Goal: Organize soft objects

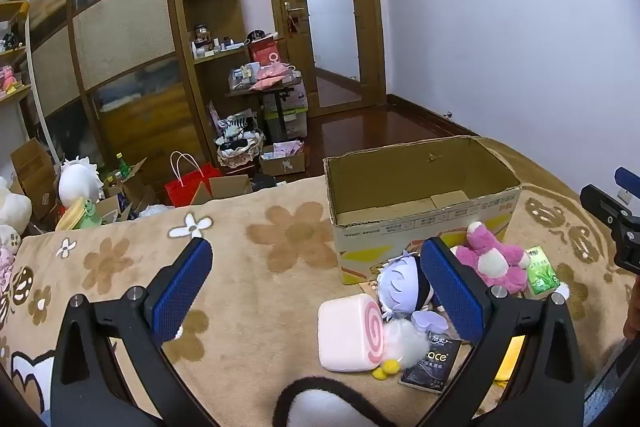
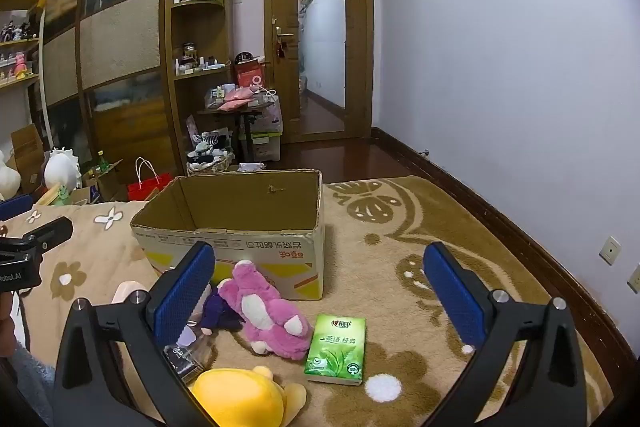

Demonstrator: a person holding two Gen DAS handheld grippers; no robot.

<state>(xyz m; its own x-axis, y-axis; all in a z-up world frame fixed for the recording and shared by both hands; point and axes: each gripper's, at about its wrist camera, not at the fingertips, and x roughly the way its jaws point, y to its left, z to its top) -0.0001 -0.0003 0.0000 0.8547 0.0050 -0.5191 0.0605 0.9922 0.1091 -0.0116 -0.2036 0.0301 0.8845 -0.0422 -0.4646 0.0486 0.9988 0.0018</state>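
An open, empty cardboard box (image 1: 420, 203) (image 2: 240, 223) stands on the flowered blanket. In front of it lie a pink plush bear (image 1: 492, 259) (image 2: 264, 311), a pale-haired doll (image 1: 400, 285), a pink swirl-roll cushion (image 1: 350, 333), a white fluffy plush with yellow feet (image 1: 404, 345), and a yellow plush (image 2: 244, 397). My left gripper (image 1: 316, 291) is open and empty above the blanket, left of the toys. My right gripper (image 2: 320, 295) is open and empty above the pink bear and a green tissue pack (image 2: 337, 349) (image 1: 542, 273).
A black packet (image 1: 430, 365) lies by the toys. A black-and-white plush (image 1: 320, 407) sits at the near edge. Beyond the bed are boxes, a red bag (image 1: 190, 183), a cluttered small table (image 1: 264, 87), wardrobe, door and white wall.
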